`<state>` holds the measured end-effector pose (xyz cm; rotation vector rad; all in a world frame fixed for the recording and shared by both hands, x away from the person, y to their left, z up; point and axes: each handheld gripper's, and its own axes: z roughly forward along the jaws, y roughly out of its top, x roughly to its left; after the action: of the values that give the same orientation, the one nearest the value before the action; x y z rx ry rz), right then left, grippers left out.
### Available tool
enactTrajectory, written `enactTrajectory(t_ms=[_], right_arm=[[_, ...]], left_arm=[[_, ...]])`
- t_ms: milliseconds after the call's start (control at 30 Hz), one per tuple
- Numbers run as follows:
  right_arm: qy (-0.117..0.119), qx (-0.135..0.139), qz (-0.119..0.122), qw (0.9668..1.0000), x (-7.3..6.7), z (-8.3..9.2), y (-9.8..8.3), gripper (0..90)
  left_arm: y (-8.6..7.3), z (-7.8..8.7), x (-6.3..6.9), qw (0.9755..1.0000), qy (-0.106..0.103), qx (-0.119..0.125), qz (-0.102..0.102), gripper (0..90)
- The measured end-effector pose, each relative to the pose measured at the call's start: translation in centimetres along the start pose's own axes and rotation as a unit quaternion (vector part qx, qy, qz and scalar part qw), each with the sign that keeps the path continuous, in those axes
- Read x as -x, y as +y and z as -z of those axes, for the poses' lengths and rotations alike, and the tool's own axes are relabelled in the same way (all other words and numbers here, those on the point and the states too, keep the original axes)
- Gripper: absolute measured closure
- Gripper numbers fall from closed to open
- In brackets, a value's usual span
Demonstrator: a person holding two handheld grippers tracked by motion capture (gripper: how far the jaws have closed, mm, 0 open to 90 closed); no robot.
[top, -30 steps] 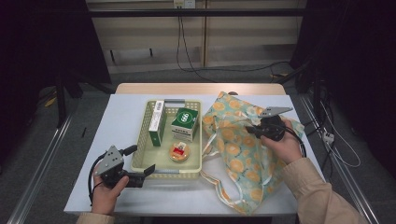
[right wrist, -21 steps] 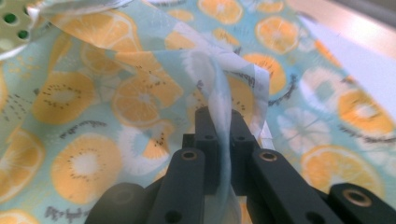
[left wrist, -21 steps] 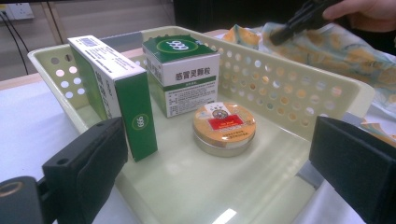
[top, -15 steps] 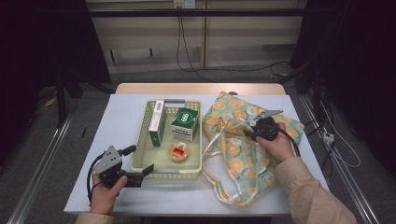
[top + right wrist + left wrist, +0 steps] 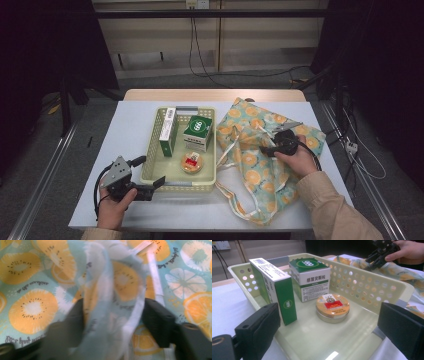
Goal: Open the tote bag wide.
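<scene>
High view: basket [image 5: 150,150] beside fruit-print bag [image 5: 250,165].

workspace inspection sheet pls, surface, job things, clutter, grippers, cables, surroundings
surface: pale table, wooden strip along its far edge.
job's things: pale green perforated basket holding a tall green-and-white box, a squarer green-and-white box and a round tin; fruit-print cloth bag lies right of the basket.
clutter: nothing seen.
grippers: left hand-held gripper open at the basket's near left corner; right hand-held gripper has a fold of the bag between its jaws, blurred, grip uncertain.
cables: one loops from each gripper; more on the floor behind.
surroundings: dark room, floor rails either side.
</scene>
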<state>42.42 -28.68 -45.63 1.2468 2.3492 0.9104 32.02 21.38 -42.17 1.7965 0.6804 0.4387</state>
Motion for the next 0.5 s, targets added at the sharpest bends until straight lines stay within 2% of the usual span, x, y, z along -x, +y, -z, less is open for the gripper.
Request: enactTrajectory(t_ms=[67,100,233,300,467,500], right_arm=[[0.000,0.000,0.008,1.0000,-0.17,-0.03,0.15,62.3],[0.003,-0.002,0.010,0.9999,-0.29,-0.02,0.23,67.7],[-0.004,0.000,0.004,1.0000,-0.37,-0.08,0.31,82.4],[-0.002,0.000,-0.007,1.0000,-0.22,-0.06,0.29,85.7],[-0.001,-0.001,-0.003,1.0000,-0.09,0.15,0.32,88.3],[0.003,0.002,-0.008,1.0000,-0.03,0.31,0.37,88.5]], left_arm=[[0.03,0.04,-0.03,1.0000,0.001,0.000,-0.003,4.3],[0.03,0.02,0.04,1.0000,0.001,0.001,0.001,4.3],[0.10,0.04,0.03,1.0000,0.001,0.000,-0.003,4.3],[0.15,0.07,0.03,1.0000,0.001,0.001,-0.002,4.3],[0.34,0.29,-0.07,1.0000,0.004,0.006,-0.001,4.2],[0.40,0.33,-0.07,1.0000,0.005,0.007,0.000,4.3]])
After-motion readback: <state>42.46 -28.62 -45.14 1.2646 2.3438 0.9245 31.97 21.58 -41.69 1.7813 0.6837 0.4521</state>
